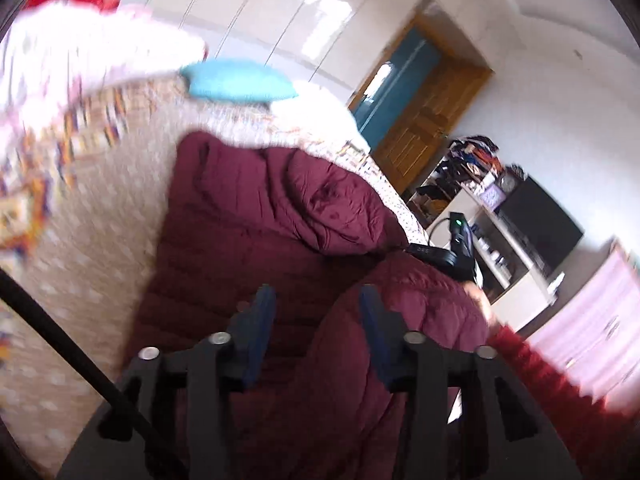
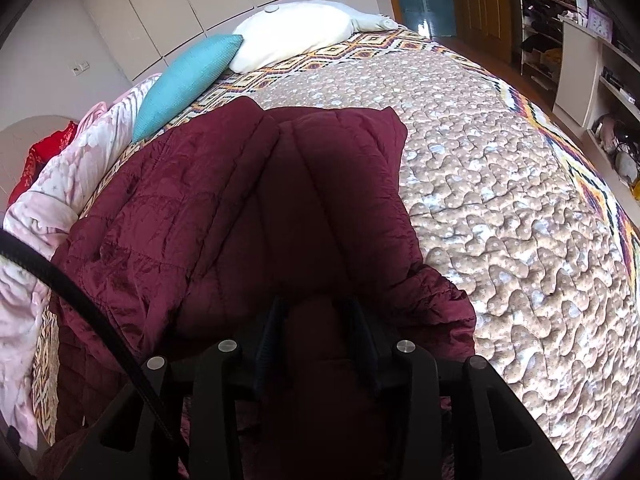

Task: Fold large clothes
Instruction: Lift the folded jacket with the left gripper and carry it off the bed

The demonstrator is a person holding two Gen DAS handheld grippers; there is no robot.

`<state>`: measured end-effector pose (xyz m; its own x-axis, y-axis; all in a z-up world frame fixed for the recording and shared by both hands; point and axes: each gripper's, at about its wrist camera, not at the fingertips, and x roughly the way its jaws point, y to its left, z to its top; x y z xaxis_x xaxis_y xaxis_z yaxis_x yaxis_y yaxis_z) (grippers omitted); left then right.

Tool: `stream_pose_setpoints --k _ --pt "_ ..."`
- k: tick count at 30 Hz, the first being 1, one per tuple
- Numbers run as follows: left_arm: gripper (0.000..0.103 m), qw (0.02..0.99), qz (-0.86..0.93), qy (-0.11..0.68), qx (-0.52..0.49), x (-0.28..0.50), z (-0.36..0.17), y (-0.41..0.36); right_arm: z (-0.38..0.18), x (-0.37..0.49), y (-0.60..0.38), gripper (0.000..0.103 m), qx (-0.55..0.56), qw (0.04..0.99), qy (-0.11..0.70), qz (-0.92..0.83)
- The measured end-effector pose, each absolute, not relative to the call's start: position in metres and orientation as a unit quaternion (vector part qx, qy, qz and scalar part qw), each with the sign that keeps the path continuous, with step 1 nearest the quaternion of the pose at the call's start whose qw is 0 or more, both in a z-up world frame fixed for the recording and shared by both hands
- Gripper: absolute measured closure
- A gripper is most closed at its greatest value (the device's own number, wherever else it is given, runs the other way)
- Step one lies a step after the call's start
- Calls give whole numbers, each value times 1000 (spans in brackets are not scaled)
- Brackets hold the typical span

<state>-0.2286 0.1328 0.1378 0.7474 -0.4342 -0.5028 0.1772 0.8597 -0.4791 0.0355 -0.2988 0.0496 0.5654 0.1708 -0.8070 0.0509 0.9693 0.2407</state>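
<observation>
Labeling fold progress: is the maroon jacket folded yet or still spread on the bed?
Partly folded. The maroon jacket lies mostly flat on the bed, with one section lifted, pinched in the right hand-held gripper.

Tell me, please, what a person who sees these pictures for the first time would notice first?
The eye goes first to the dark red quilted jacket, spread across the beige patterned bedspread. The right gripper is shut on a fold of it, while the left gripper is open above it. Next comes the turquoise pillow near the head of the bed, beside a white pillow.
</observation>
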Motion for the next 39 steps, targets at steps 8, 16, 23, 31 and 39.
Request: stream_pose_setpoints --k 8,16,23,31,39 --pt "31 944 -76 322 15 -366 147 123 57 38 -299 60 119 873 472 41" --pt "30 918 -79 302 246 -417 93 47 105 24 -305 55 100 891 442 11" --pt "30 866 -75 255 425 -418 45 8 128 -4 -321 55 99 899 428 -1" --pt "30 780 -99 199 586 -421 6 -6 127 -54 -367 54 140 897 419 -22" --pt "74 825 -131 255 487 -383 45 -2 112 -97 -402 54 165 892 420 -27"
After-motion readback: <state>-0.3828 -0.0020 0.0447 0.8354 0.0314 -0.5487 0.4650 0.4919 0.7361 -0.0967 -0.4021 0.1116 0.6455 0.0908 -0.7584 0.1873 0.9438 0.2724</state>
